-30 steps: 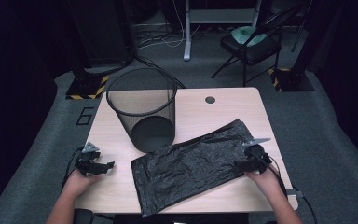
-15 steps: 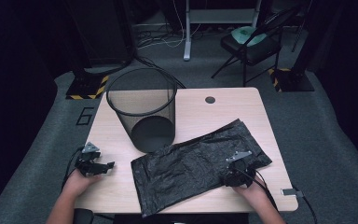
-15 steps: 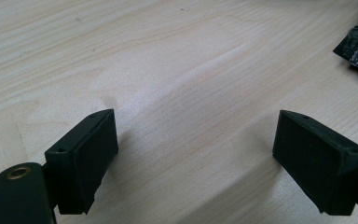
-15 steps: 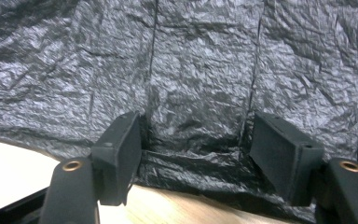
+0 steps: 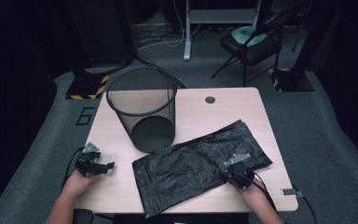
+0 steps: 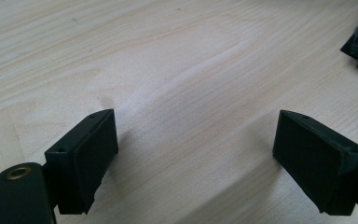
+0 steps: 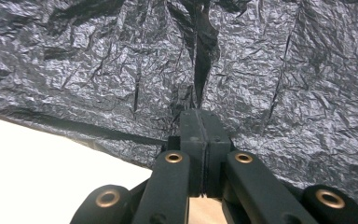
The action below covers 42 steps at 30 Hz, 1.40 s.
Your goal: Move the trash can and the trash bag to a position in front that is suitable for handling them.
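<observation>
The right gripper [image 5: 235,173] is pinching the near edge of the black trash bag [image 5: 196,163], which is lying flat on the tabletop [image 5: 223,112] beside the wire wastebasket [image 5: 142,109]; the left gripper [image 5: 103,166] is resting with jaws spread wide.

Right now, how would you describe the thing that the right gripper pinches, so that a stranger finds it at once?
On the light wooden table, look in front of the black mesh wastebasket. The black plastic bag lies flat there, crinkled and shiny, the one soft thing on it.
</observation>
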Each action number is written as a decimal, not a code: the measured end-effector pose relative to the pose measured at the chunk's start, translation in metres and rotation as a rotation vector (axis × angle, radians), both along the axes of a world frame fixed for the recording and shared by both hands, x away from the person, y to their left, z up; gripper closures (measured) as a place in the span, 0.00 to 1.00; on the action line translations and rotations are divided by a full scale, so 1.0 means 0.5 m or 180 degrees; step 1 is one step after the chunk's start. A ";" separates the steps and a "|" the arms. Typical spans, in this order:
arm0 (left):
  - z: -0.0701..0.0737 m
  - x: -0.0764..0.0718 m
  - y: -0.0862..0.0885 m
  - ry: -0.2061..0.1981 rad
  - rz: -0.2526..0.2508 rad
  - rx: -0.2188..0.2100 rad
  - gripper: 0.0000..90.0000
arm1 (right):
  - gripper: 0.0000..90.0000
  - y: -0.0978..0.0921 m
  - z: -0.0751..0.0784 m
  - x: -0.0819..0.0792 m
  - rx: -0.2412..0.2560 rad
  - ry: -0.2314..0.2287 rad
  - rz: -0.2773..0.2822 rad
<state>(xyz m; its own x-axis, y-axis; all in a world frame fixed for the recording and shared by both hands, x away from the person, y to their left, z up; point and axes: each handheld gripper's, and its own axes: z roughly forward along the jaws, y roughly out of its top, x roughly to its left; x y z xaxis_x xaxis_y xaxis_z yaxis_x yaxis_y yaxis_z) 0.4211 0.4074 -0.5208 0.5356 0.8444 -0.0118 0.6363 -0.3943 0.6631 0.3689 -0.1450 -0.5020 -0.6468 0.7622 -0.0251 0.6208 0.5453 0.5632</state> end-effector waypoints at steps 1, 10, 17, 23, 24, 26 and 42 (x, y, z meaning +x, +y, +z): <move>0.000 0.000 0.000 -0.0003 -0.0001 -0.0003 0.15 | 0.99 -0.002 0.001 0.004 -0.0029 0.0007 0.0005; 0.000 0.001 0.000 -0.0009 -0.0009 -0.0005 0.15 | 0.99 -0.085 0.026 0.091 -0.0014 -0.0045 -0.0405; 0.000 0.002 0.000 -0.0006 -0.0028 0.0009 0.15 | 0.99 -0.145 0.022 0.190 0.0001 -0.0086 -0.0812; -0.001 0.002 0.000 -0.0020 -0.0021 -0.0010 0.15 | 0.98 -0.155 0.020 0.248 0.0076 -0.0171 -0.1063; -0.001 0.002 0.000 -0.0021 -0.0021 -0.0010 0.15 | 0.94 -0.152 0.019 0.255 0.0067 -0.0198 -0.1094; -0.001 0.002 0.000 -0.0022 -0.0020 -0.0012 0.15 | 0.79 -0.143 0.017 0.264 0.0050 -0.0287 -0.1191; 0.001 -0.002 -0.005 0.0018 0.0085 -0.0047 0.15 | 0.45 -0.078 0.037 0.159 0.0213 -0.0087 -0.0931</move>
<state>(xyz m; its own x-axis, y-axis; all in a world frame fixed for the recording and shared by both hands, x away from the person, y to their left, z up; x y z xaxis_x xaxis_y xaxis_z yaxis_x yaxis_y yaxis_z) 0.4201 0.4051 -0.5204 0.5128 0.8581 -0.0273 0.6501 -0.3673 0.6651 0.4486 -0.1840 -0.4836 -0.3992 0.9167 0.0173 0.7302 0.3065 0.6106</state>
